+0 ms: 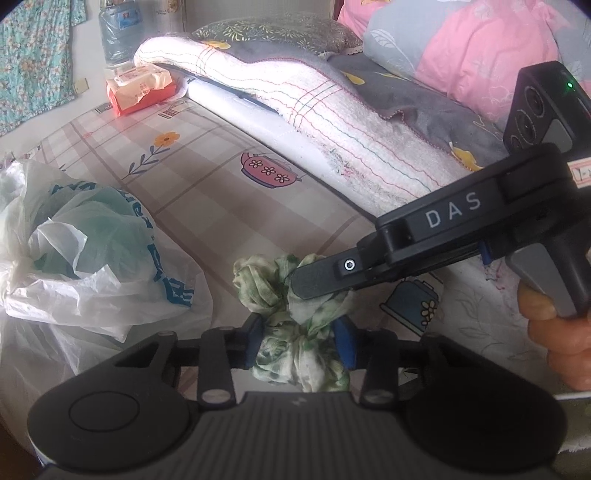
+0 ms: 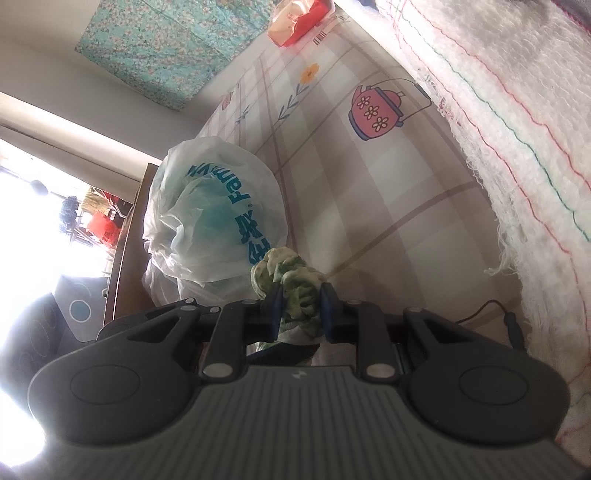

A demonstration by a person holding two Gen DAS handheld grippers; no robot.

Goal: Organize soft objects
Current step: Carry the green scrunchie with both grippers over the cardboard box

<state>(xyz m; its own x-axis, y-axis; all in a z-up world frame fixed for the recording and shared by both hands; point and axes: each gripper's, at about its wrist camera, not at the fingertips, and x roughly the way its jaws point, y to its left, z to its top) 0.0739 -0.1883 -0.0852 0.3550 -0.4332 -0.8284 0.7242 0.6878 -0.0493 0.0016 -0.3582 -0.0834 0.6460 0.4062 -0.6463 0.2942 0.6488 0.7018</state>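
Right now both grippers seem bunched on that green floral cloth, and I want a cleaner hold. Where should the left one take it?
Grip the near bunched end of the green floral cloth, from above and this side. The left gripper straddles it there; the right gripper already pinches the middle. The far lobe is looser.

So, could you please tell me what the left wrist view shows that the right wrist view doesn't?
Only the left wrist view shows the right gripper from outside, the hand holding it, the pink quilt and a water bottle. Only the right wrist view shows a bright window and a black cable. Both show the green cloth pinched in blue pads, the plastic bag, the teapot-print tablecloth and the white towel.
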